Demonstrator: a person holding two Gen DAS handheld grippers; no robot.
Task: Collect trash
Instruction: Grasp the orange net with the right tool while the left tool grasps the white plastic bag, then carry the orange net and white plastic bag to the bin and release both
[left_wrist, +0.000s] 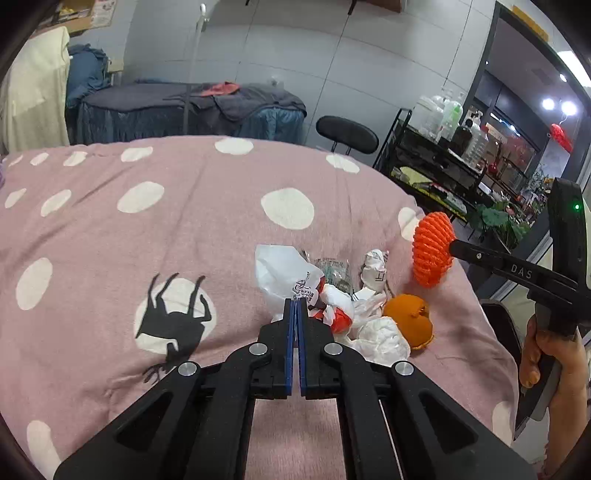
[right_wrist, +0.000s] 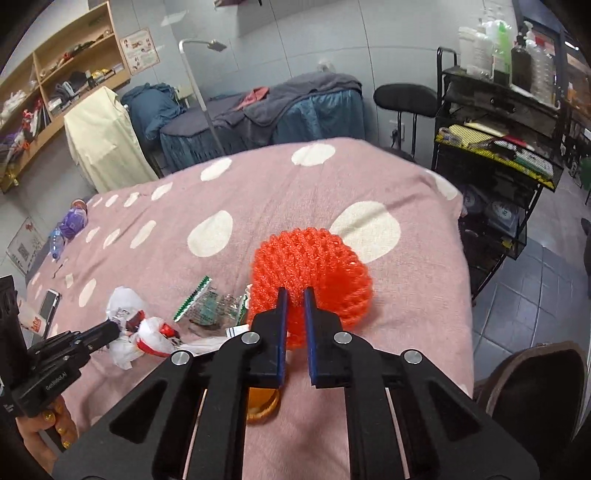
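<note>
The orange foam net was a ribbed, open-mesh sleeve, pinched at one end by the right gripper and held above the pink spotted blanket. The left gripper had closed on the white plastic bag — whatever lay inside stayed hidden. Crumpled wrappers and an orange peel lay just beside it.
</note>
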